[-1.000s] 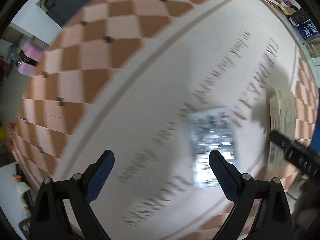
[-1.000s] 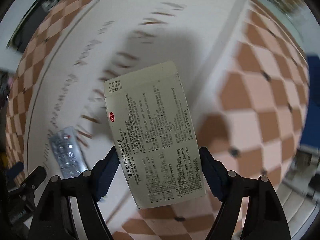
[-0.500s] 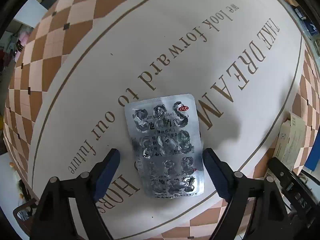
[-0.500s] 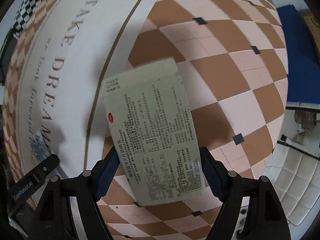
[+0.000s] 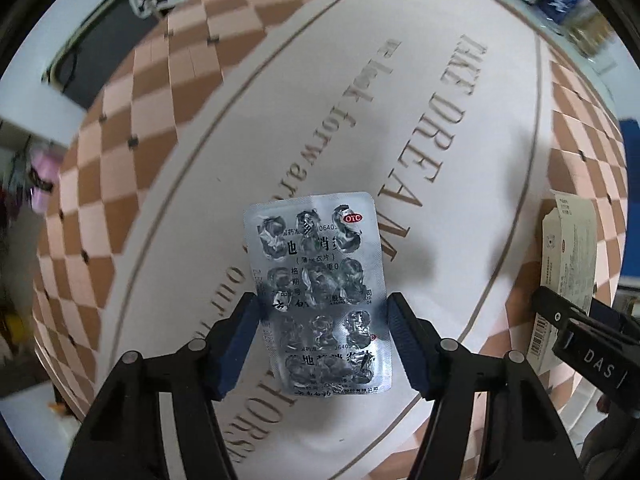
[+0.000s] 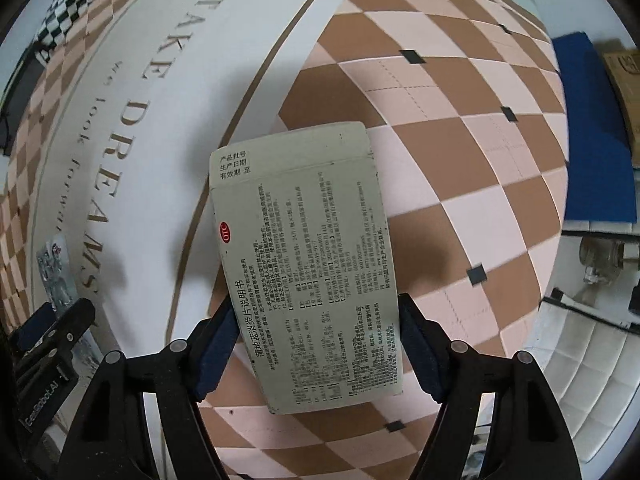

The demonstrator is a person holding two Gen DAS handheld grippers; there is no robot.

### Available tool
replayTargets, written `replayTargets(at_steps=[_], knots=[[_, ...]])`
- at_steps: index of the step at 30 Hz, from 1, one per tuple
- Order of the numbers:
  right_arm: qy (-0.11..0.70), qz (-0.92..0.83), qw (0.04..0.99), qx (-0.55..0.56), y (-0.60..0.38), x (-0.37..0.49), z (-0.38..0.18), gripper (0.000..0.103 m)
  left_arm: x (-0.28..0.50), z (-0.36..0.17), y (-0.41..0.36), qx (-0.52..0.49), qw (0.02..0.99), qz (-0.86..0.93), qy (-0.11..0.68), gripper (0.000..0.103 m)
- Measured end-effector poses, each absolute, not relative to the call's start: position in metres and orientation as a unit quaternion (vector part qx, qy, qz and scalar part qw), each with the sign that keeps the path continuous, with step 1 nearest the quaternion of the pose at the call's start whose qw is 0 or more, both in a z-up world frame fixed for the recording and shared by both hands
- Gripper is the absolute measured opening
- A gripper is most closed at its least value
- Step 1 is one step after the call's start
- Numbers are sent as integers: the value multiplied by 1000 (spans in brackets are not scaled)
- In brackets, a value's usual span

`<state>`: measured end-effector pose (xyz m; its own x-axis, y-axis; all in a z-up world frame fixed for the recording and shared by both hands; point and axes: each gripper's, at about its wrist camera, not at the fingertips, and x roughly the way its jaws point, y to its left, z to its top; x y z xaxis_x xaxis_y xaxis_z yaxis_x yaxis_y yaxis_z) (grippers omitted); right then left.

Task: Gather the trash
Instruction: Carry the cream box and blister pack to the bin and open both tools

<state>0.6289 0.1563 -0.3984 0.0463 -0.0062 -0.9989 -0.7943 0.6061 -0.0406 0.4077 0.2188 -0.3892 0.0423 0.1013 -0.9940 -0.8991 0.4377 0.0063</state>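
The empty blister pack [image 5: 320, 300] is clamped by its two long edges between the blue pads of the left gripper [image 5: 322, 340] and appears lifted off the mat, above the white oval field of the checkered mat [image 5: 120, 184] with the printed words. Its foil is crumpled and all pockets look pressed out, so I judge it is trash. The medicine box [image 6: 308, 264] is held in the same way by the right gripper [image 6: 316, 344], whose pads press on both its long sides, over the brown and pink squares near the right edge of the mat.

Both pieces seem picked up, and no bin shows in either view. To do the carrying well, keep both grips closed and steady, because the thin pack can bend and slip. Move the two grippers apart from each other.
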Motion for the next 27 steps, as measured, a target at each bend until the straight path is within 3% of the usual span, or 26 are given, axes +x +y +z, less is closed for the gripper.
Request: replayTargets(at_steps=[12,27], knots=[[581,294,730,-207,80,581,-343,77,405,-318,193,-284,701,368,541,62],[546,263,789,-101,-37,363,-270,77,270,-245,128,-207,800,269,495,62]])
